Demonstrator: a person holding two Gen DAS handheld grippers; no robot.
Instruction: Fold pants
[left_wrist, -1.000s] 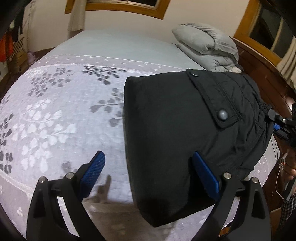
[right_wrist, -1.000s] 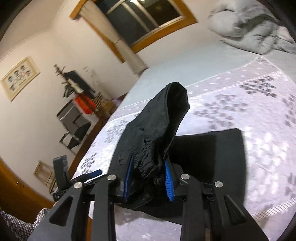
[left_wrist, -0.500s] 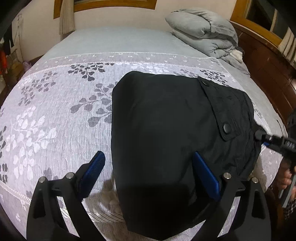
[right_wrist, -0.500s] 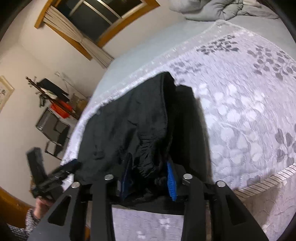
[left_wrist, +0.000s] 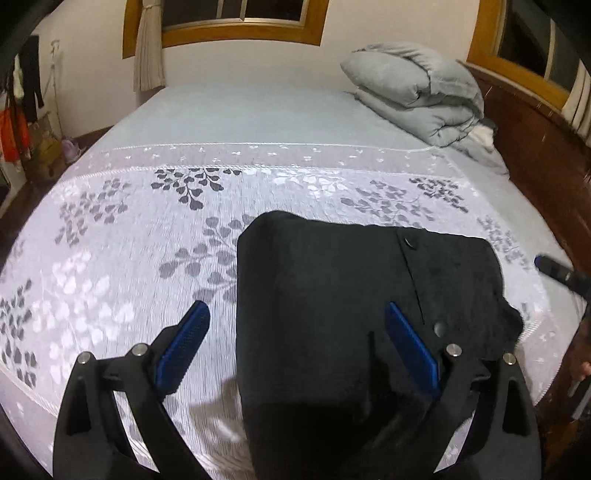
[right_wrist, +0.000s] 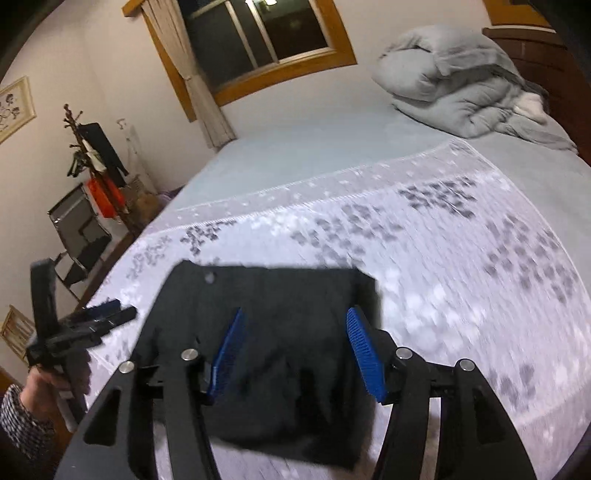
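Leaf-print bed (left_wrist: 110, 229) (grey duvet (left_wrist: 417, 88)), wood-framed window (right_wrist: 266, 40)

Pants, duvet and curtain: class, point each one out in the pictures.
pants (left_wrist: 325, 288), left wrist view, flat top panel of the folded cloth
duvet (left_wrist: 413, 92), left wrist view, its rolled upper fold
curtain (right_wrist: 199, 88), right wrist view, tied middle

The left gripper (left_wrist: 297, 345) points down at a slant, its two blue pads spread wide with nothing pressed between them. Seen from the right wrist camera, it juts out at the left edge, gripped from below by the person's left hand (right_wrist: 44, 387), whose wrist wears a patterned sleeve (right_wrist: 18, 424). The right gripper (right_wrist: 295, 354) also tilts downward; its jaws have just been opening and now stand apart, the pads clear of any cloth.
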